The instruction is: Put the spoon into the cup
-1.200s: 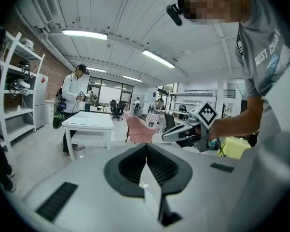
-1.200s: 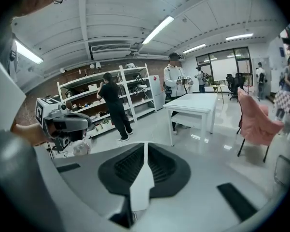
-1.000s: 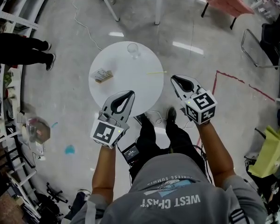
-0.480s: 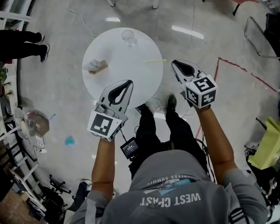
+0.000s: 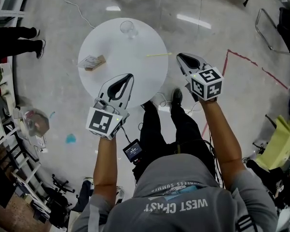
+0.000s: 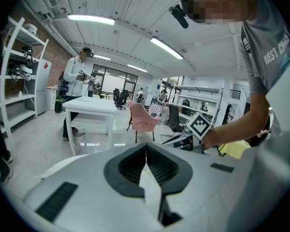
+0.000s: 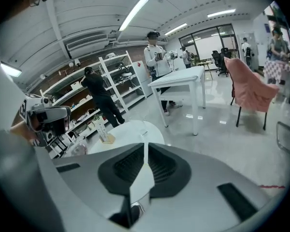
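Right tool (image 5: 180, 57) and left tool (image 5: 129, 76) both clenched, empty; spoon (image 5: 159, 55) lay flat on surface (image 5: 111, 47), apart from cup (image 5: 128, 29); judged light, thin, stiff, slippery; pinch mid-handle.

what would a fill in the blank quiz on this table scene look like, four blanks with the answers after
1. The clear cup stands near the far edge of a round table whose top is ____.
2. The spoon lies flat on the table, not yet inside the ____.
3. The left gripper and the right gripper both have their jaws ____, with nothing between them.
4. Of the two grippers, the ____ one is nearer the spoon.

Missing words: white; cup; shut; right
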Motion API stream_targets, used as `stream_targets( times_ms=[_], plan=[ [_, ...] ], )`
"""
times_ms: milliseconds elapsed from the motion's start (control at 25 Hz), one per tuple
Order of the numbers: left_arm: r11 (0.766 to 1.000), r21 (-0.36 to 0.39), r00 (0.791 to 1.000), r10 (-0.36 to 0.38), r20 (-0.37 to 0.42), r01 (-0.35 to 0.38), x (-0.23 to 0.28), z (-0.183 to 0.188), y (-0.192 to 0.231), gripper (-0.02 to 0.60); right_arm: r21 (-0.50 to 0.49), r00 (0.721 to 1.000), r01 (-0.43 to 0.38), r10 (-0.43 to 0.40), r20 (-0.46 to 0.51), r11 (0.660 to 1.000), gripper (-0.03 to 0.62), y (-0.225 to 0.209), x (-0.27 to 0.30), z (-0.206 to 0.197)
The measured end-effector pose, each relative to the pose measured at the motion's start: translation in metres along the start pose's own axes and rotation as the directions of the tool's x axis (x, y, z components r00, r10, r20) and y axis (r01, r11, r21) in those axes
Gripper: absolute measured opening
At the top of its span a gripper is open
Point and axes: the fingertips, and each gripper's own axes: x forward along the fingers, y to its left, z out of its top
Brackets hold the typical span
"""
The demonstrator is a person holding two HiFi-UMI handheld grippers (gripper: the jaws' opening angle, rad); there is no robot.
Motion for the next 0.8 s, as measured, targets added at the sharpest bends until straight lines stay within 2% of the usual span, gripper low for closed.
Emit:
stream_targets(
  times_ms=[200, 520, 800],
  plan=[
    [1.000, 0.000, 1.000, 0.000, -0.020, 0.000, 0.007, -0.009, 0.006, 0.008, 0.037, 1.000, -0.004, 0.004, -0.015, 0.999, 0.012, -0.012, 0.016, -0.010],
    [1.000, -0.017, 0.999, 0.003, -0.036, -0.004, 0.016, -0.021, 0.013, 0.008, 0.154, 0.999, -0.025, 0.031, -0.038, 0.988, 0.066, -0.031, 0.047, -0.035],
    [0.999, -0.034, 0.998, 0.006, -0.056, -0.008, 0.020, -0.032, 0.014, 0.008, 0.215, 0.996, -0.030, 0.046, -0.071, 0.976, 0.098, -0.045, 0.064, -0.061]
  ],
)
